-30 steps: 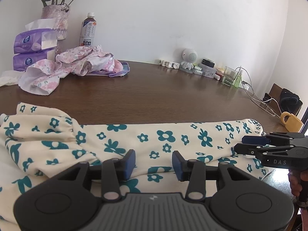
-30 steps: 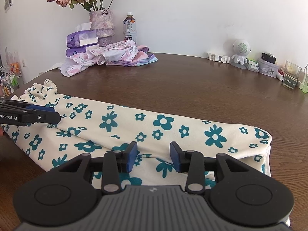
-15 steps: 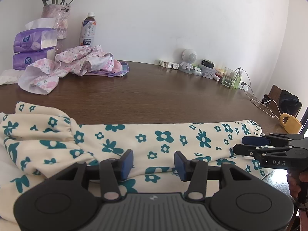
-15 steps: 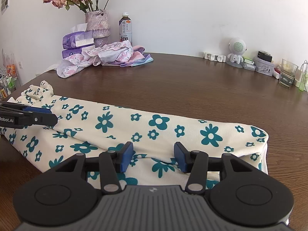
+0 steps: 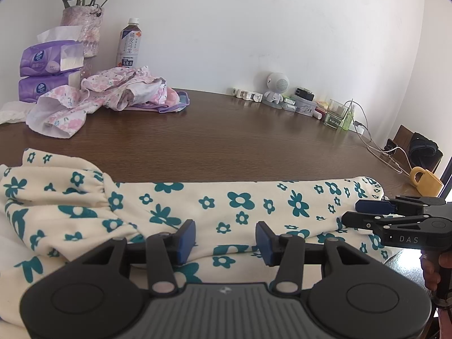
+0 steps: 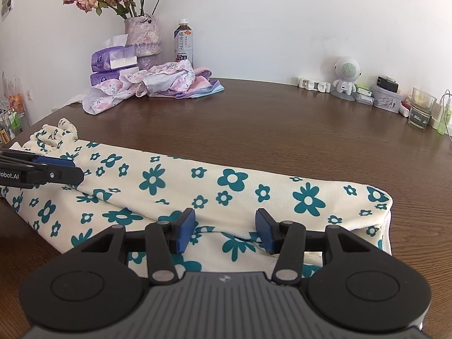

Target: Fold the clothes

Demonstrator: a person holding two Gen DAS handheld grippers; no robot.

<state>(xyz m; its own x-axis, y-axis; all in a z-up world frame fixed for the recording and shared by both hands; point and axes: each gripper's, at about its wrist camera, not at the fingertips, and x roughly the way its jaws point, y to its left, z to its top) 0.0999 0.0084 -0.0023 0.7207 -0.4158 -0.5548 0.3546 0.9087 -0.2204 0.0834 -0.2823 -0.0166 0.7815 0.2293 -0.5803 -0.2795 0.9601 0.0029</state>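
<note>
Flowered garment (image 5: 240, 206) lies folded long on counter (image 5: 226, 141). Left gripper (image 5: 225, 238) and right gripper (image 6: 225, 230) over garment's near edge, fingers spread, pinching nothing.

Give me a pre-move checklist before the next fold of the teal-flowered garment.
1. Left gripper fingers apart, nothing pinched: ok.
2. Right gripper fingers apart, nothing pinched: ok.
3. Flowered garment lies as a long band on the table: ok.
4. Its gathered end is smooth: not ok, bunched.
5. Bare table beyond the garment for folding: ok.
6. Pink clothes pile apart from the garment: ok.
</note>
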